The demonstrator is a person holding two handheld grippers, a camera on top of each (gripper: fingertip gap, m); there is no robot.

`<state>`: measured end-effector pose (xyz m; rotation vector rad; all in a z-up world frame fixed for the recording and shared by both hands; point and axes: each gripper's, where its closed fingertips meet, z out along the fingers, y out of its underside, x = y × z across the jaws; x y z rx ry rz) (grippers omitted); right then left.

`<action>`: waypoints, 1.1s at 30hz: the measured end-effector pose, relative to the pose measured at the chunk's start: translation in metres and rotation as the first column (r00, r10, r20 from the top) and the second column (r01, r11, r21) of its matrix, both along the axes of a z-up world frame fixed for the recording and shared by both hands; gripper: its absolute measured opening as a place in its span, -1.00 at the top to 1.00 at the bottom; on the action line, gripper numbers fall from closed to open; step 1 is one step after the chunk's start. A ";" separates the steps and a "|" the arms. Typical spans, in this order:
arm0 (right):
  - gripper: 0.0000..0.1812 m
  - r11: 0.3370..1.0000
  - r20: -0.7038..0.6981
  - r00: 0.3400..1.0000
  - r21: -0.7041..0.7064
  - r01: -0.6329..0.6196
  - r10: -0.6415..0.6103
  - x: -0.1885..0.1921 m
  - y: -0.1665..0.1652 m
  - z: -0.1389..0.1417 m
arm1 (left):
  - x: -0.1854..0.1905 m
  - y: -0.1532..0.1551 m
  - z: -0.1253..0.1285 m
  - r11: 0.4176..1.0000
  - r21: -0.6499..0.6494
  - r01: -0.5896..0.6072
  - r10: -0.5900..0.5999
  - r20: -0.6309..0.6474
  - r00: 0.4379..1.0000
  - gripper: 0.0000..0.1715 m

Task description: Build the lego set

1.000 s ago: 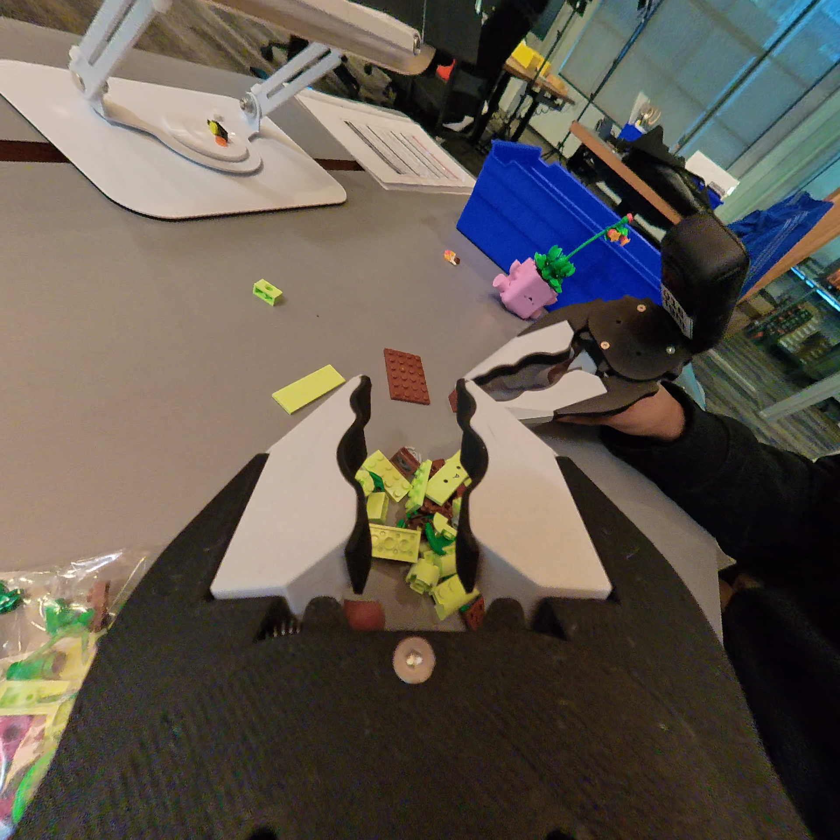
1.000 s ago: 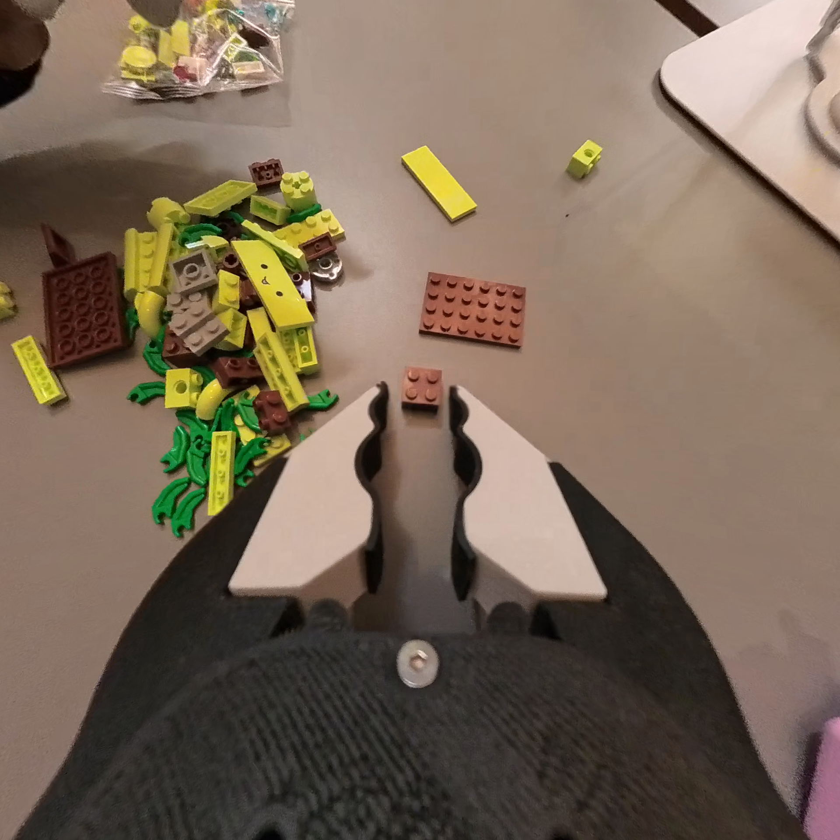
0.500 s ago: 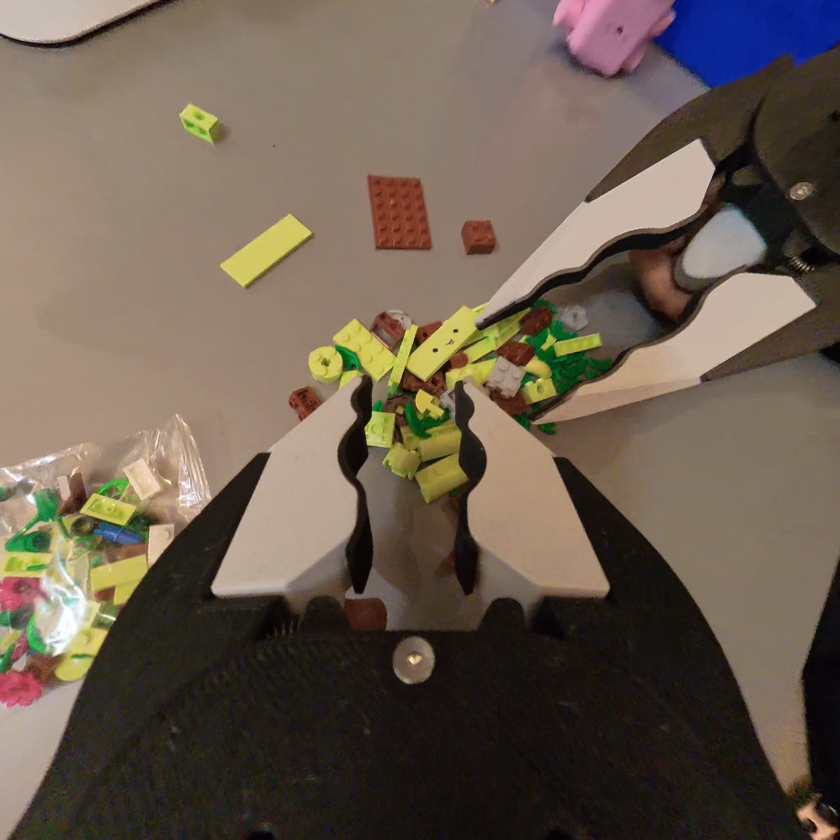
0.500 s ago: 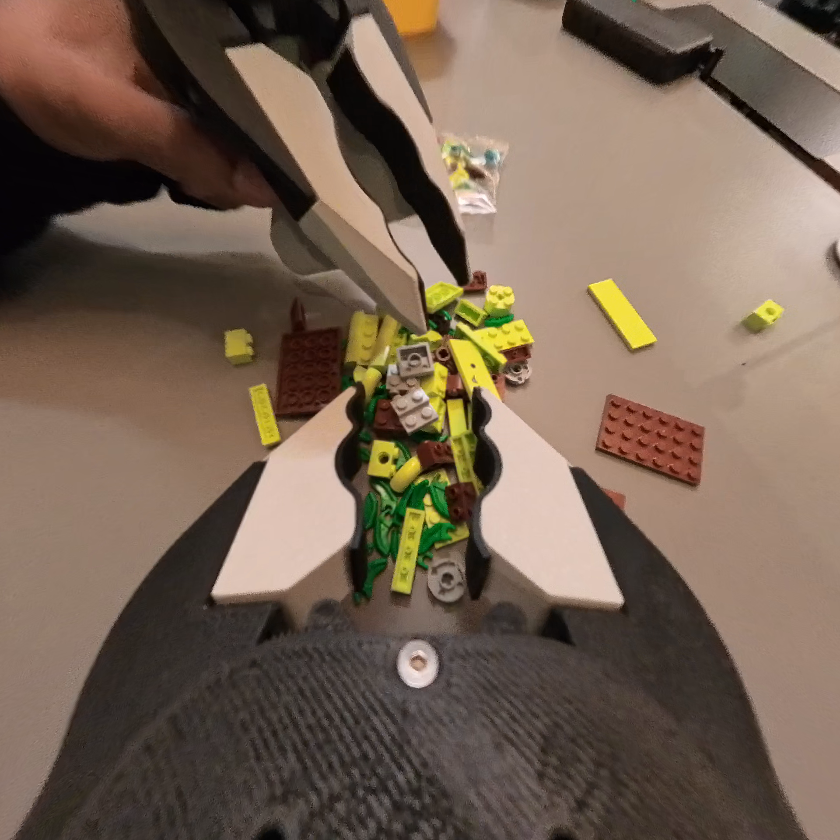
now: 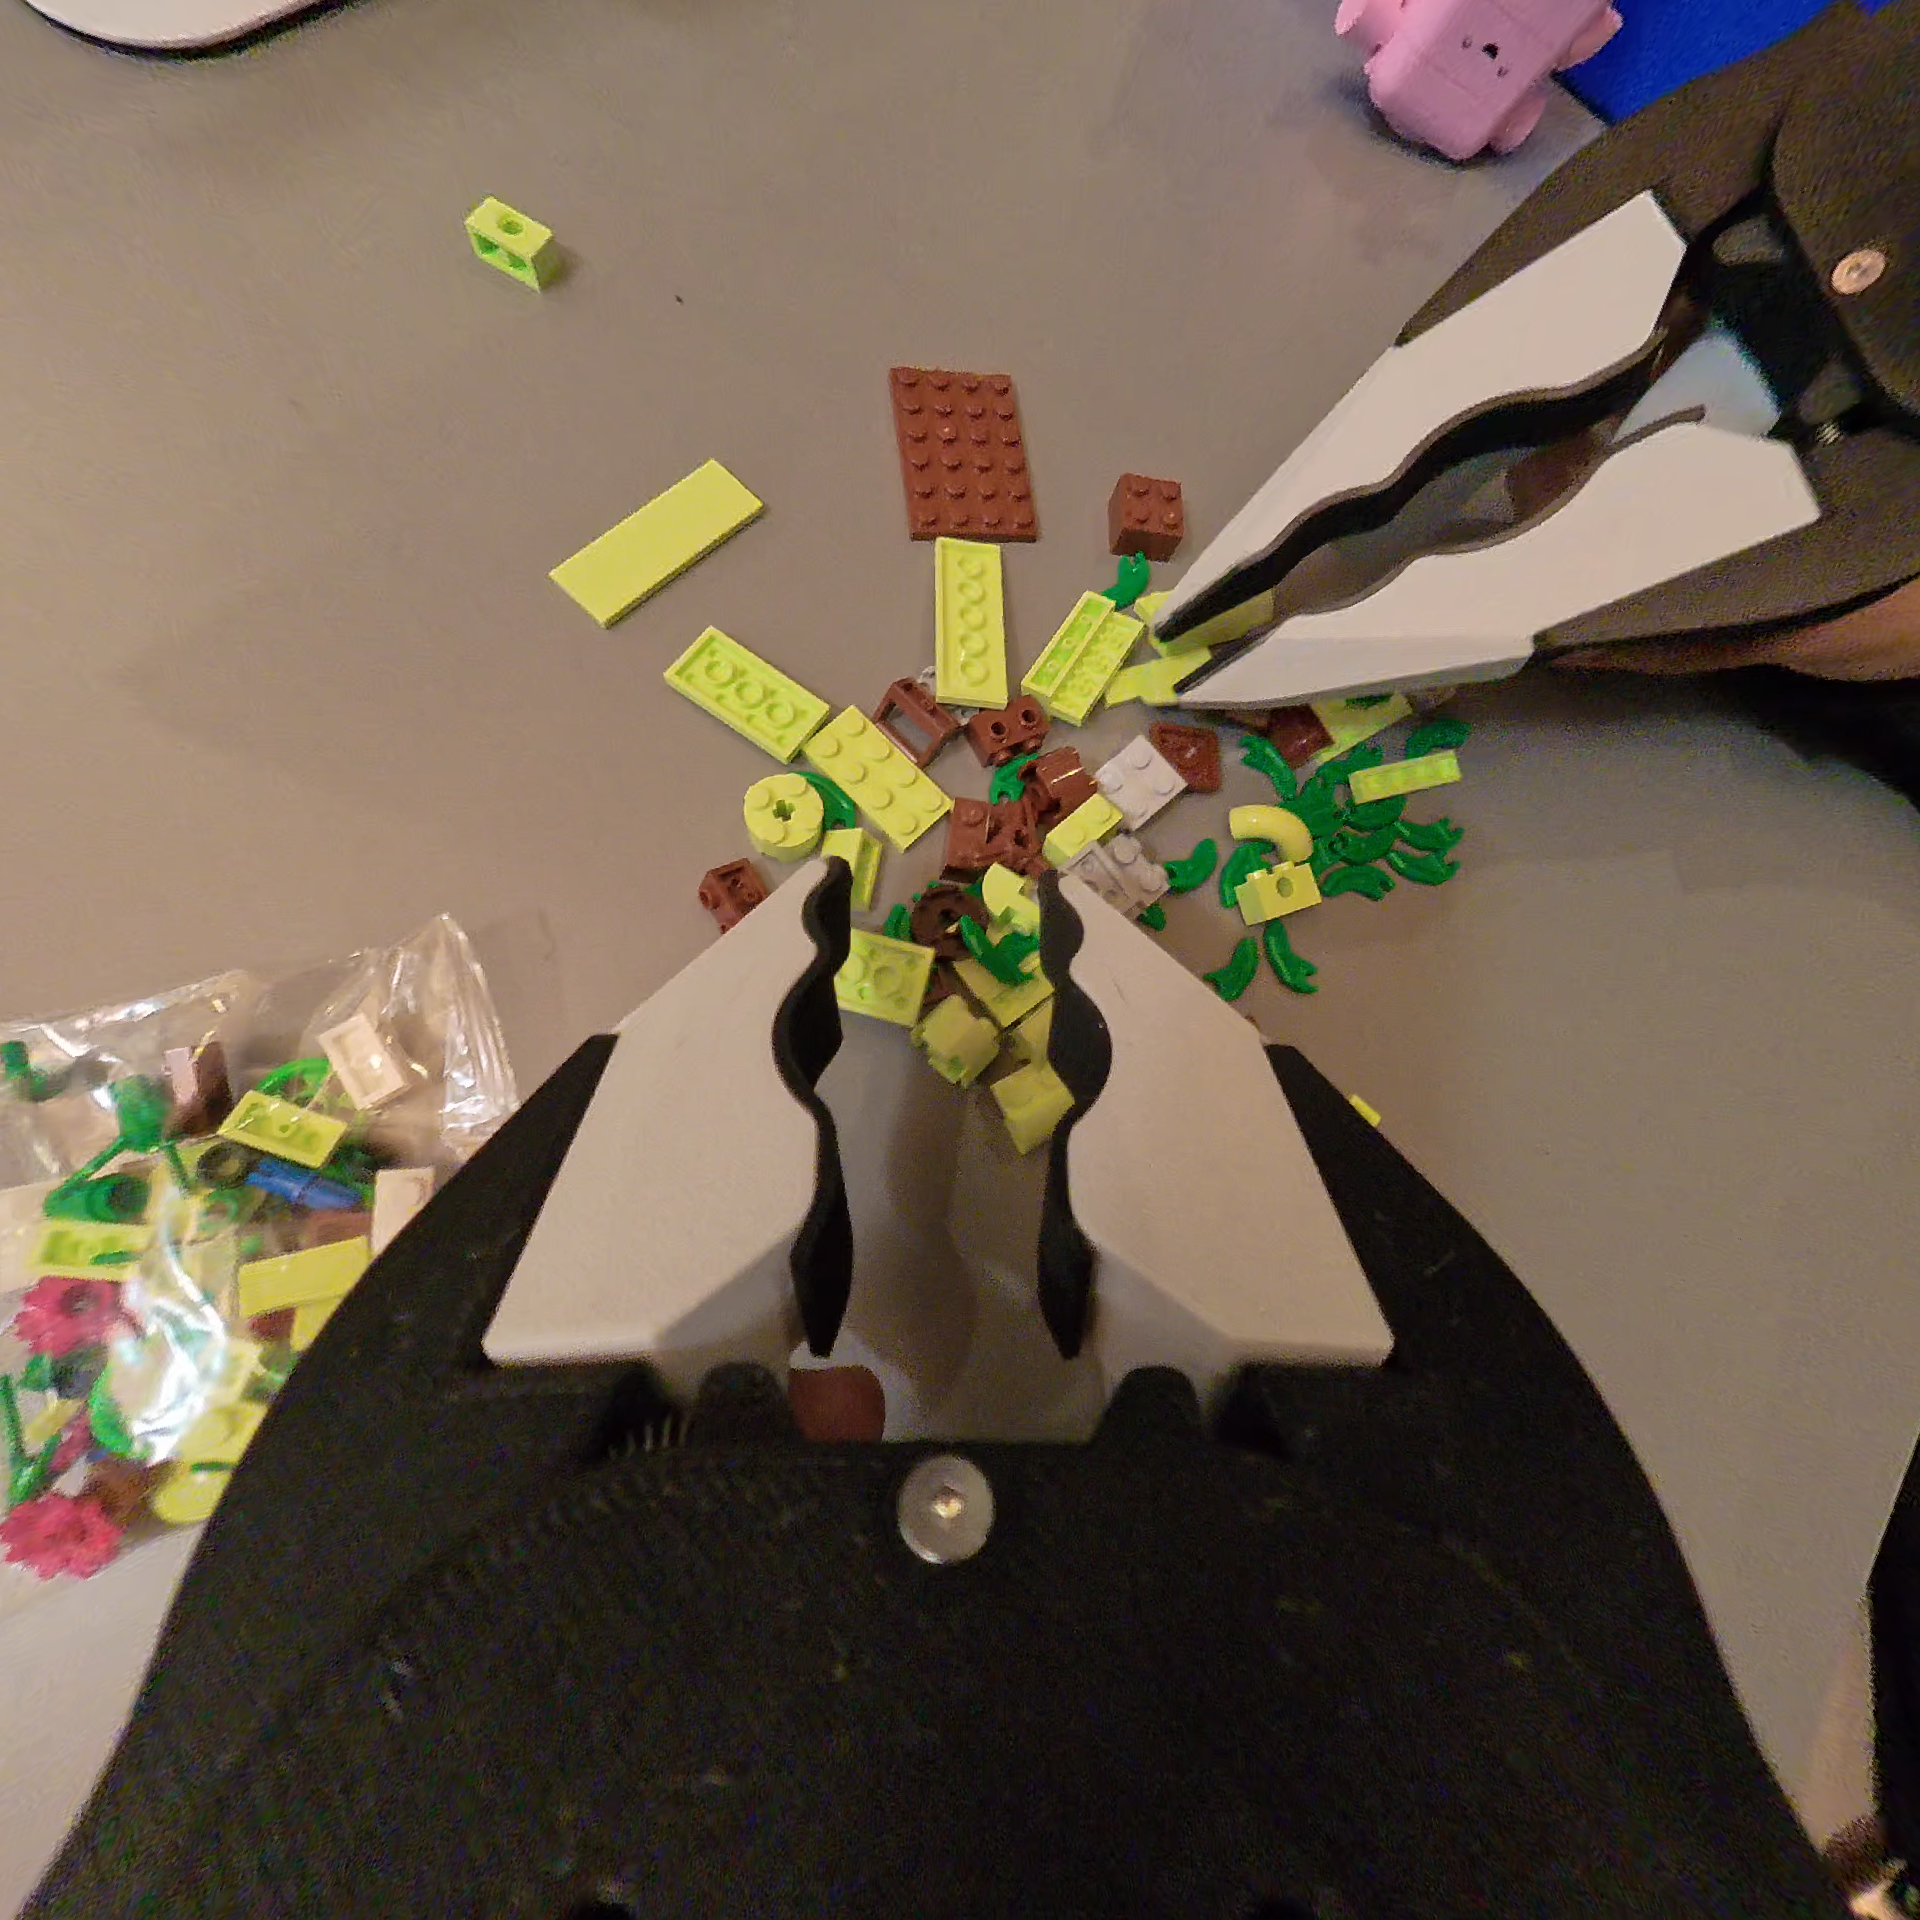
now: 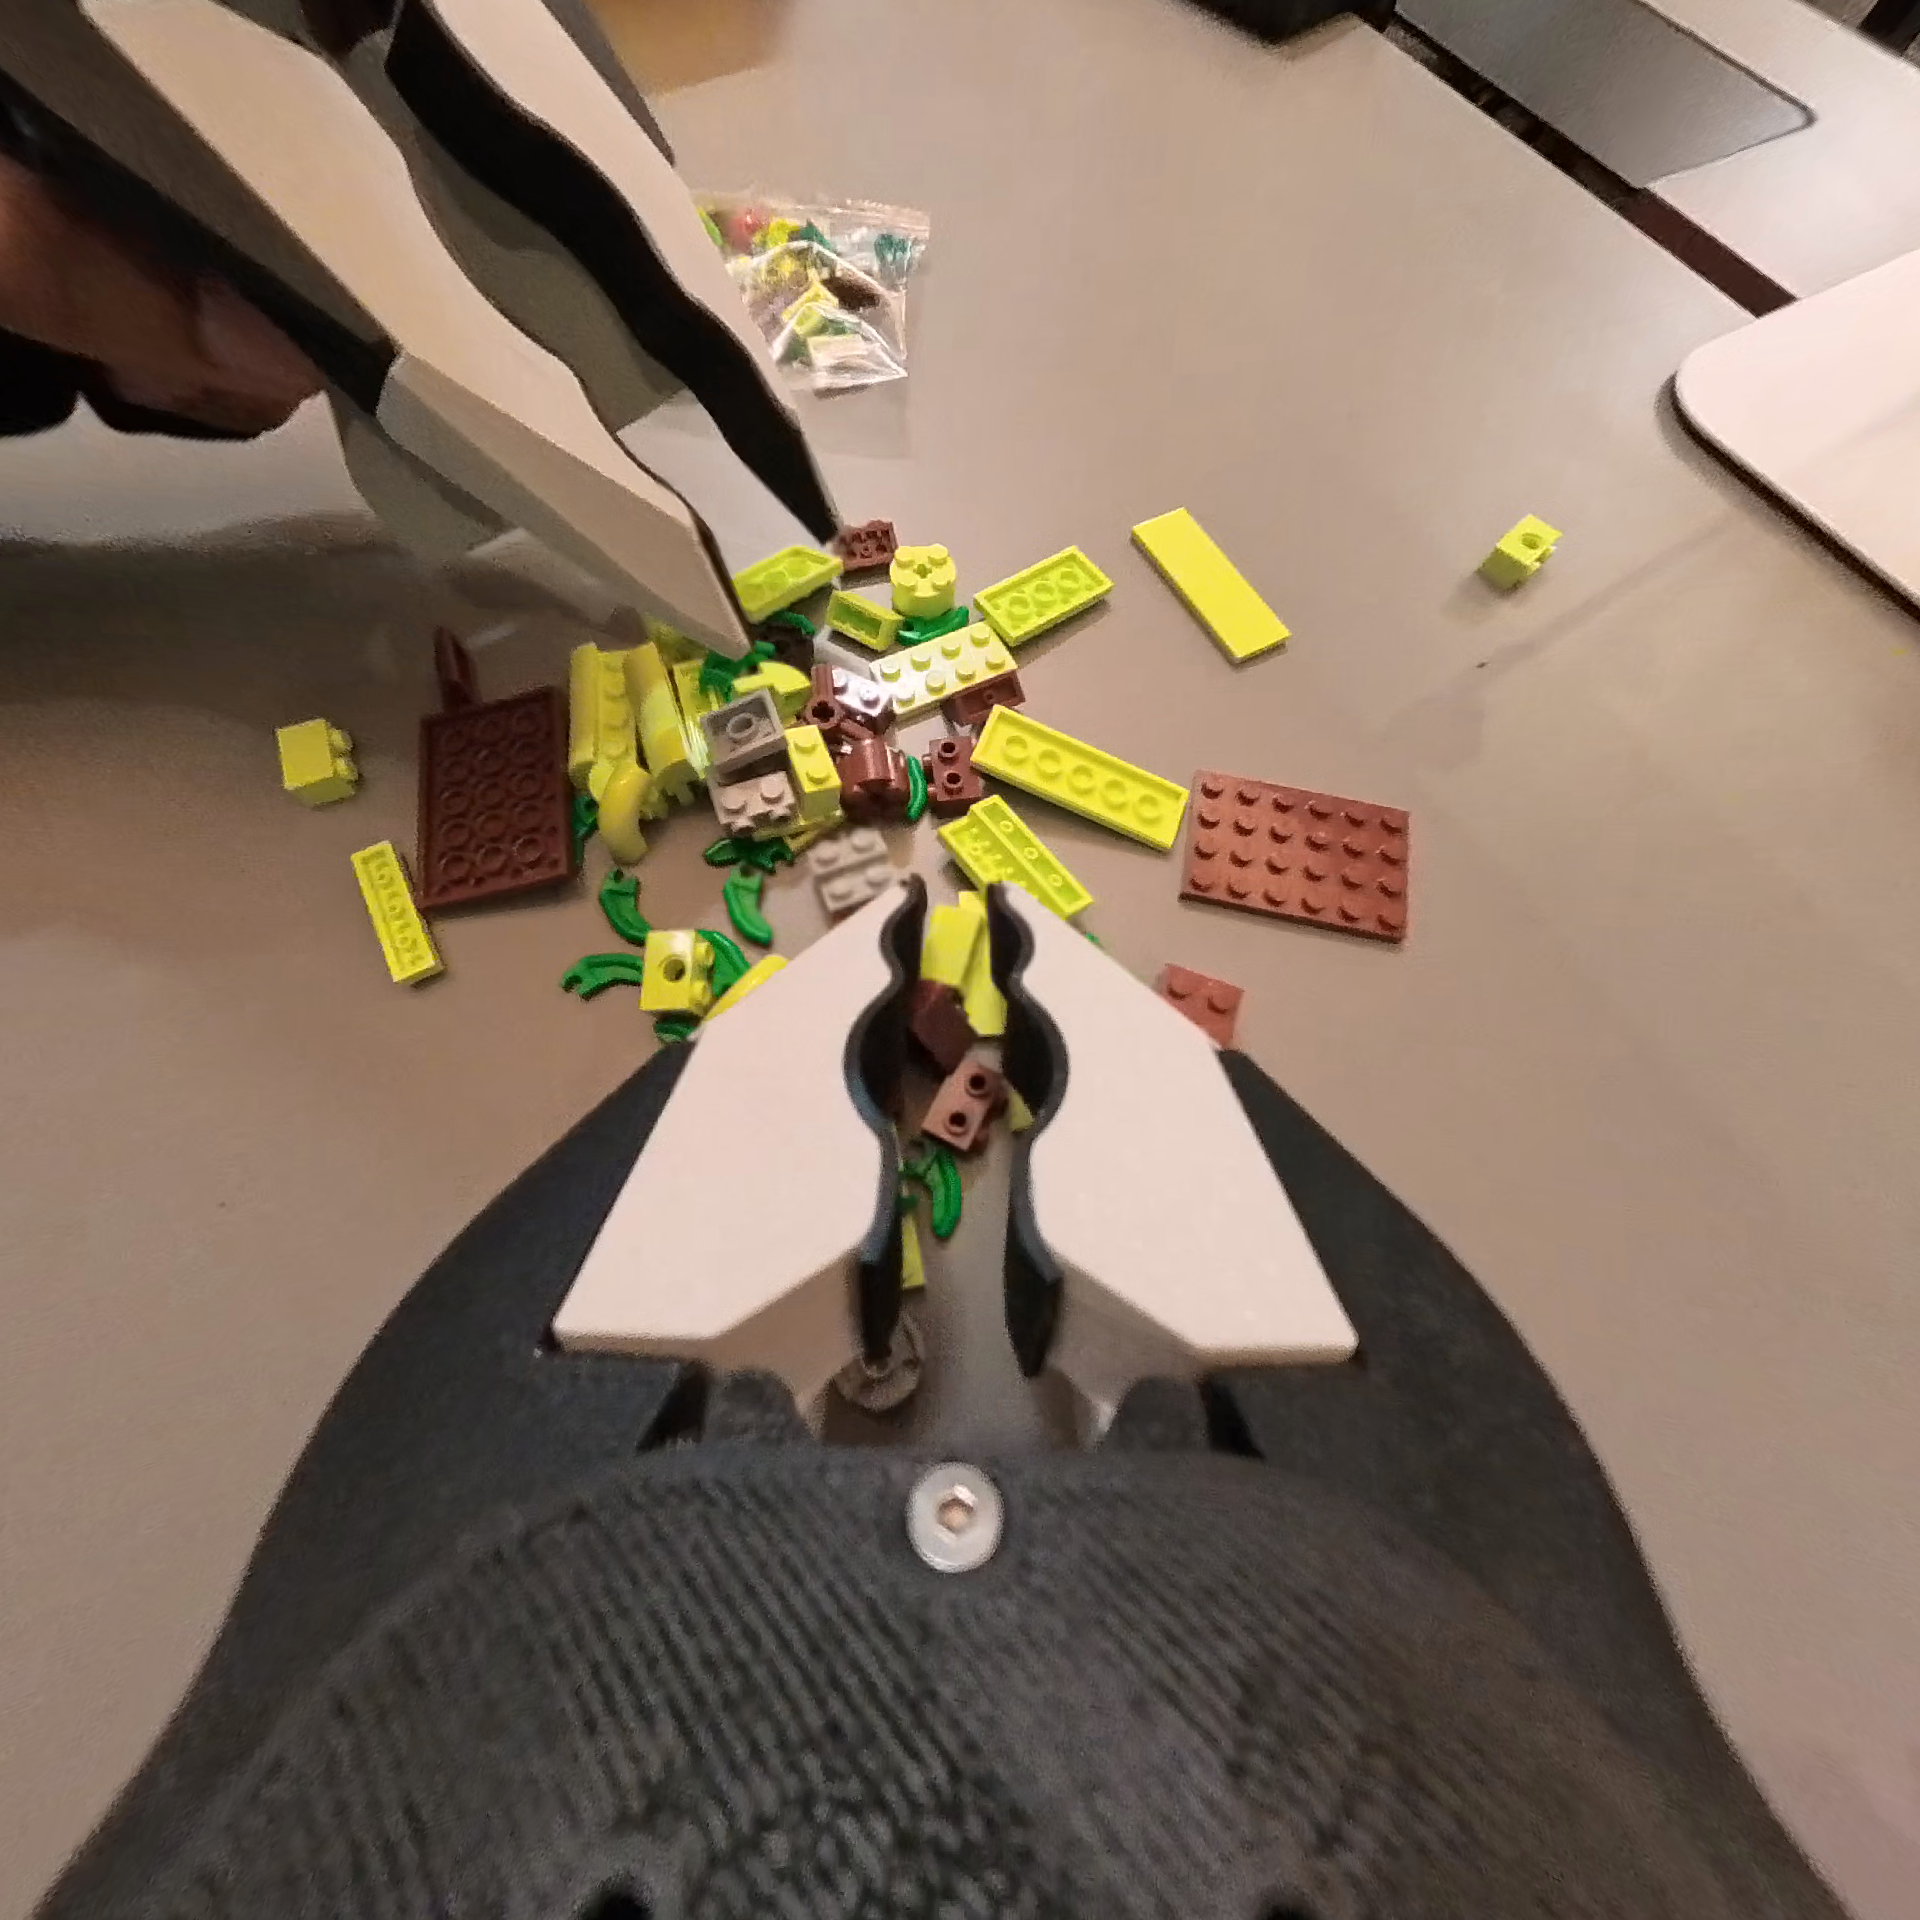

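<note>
- The left gripper (image 5: 940,914) hovered over the near edge of a pile of loose bricks (image 5: 997,821) on the grey desk (image 5: 312,623), its fingers spread apart with nothing between them but the pieces lying below.
- The right gripper (image 6: 954,902) came in from the other side of the pile; its tips were nearly pressed together around a lime piece (image 6: 961,951), though whether it was truly pinched or merely lay beneath the tips could not be told.
- In the left wrist view the right gripper (image 5: 1169,639) showed with its tips at the lime plates on the far right of the pile.
- The pile held lime plates, brown bricks, grey pieces and green leaf parts, scattered flat and touching one another.
- A brown studded plate (image 5: 963,453) lay just beyond the pile, with a small brown brick (image 5: 1145,516) beside it.
- A smooth lime tile (image 5: 657,541) lay apart to the left, and a small lime brick (image 5: 510,241) well beyond it.
- A darker brown plate (image 6: 496,798) lay upside down at the pile's edge in the right wrist view.
- A clear bag of more pieces (image 5: 208,1226) lay beside the left gripper.
- A pink brick figure (image 5: 1465,62) stood at the far edge, next to something blue.
</note>
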<state>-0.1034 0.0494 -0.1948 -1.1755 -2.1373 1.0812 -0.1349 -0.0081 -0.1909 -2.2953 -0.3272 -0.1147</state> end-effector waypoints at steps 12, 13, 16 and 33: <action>0.86 0.993 -0.059 0.998 -0.115 -0.004 -0.003 -0.001 0.003 0.018 | 0.018 -0.006 -0.010 0.990 -0.081 0.112 -0.110 0.030 0.993 0.87; 0.86 0.991 -0.065 0.998 -0.135 0.000 -0.009 -0.001 0.004 0.020 | 0.021 -0.004 -0.013 0.989 -0.090 0.122 -0.119 0.030 0.992 0.87; 0.85 0.982 -0.072 0.997 -0.190 0.006 -0.020 -0.002 0.007 0.025 | 0.027 0.008 -0.013 0.992 -0.056 0.113 -0.111 0.043 0.993 0.88; 0.85 0.981 -0.077 0.997 -0.194 0.005 -0.020 -0.003 0.009 0.026 | 0.042 0.023 -0.006 0.991 0.000 0.132 -0.132 0.062 0.989 0.79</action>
